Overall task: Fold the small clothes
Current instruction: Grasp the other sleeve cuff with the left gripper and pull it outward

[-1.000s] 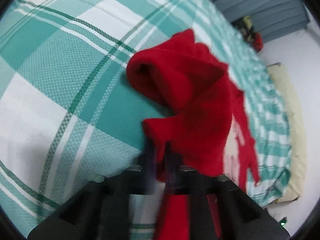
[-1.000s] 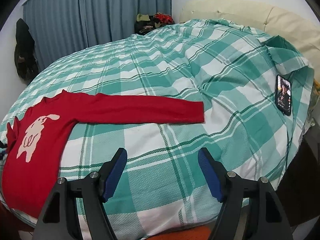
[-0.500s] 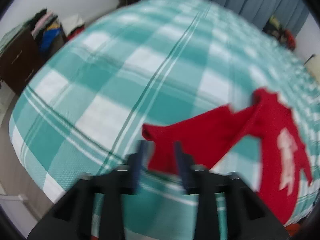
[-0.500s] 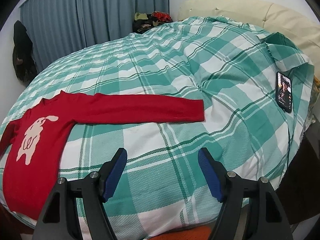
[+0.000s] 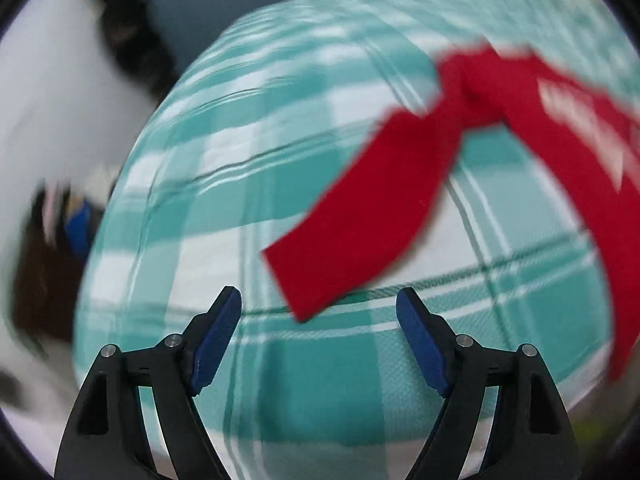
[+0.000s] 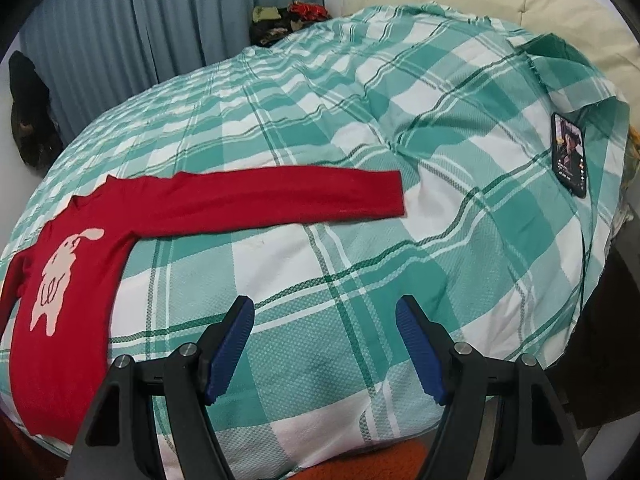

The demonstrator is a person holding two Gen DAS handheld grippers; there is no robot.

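The red knit sweater (image 6: pixel 60 280) lies flat on the teal plaid bed (image 6: pixel 360 260); both sleeves run sideways. The left tool (image 5: pixel 319 300), jaws wide and empty, is just short of its sleeve cuff (image 5: pixel 308 276); the right tool (image 6: pixel 324 308), equally wide, sits farther off.

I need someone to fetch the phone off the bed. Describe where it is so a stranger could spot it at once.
Start at the bed with the green and white checked cover, cream headboard at its far right. The phone lies flat near the cover's right edge, below the headboard, far from the red sweater on the left. It is the only dark, flat slab there, its screen lit.
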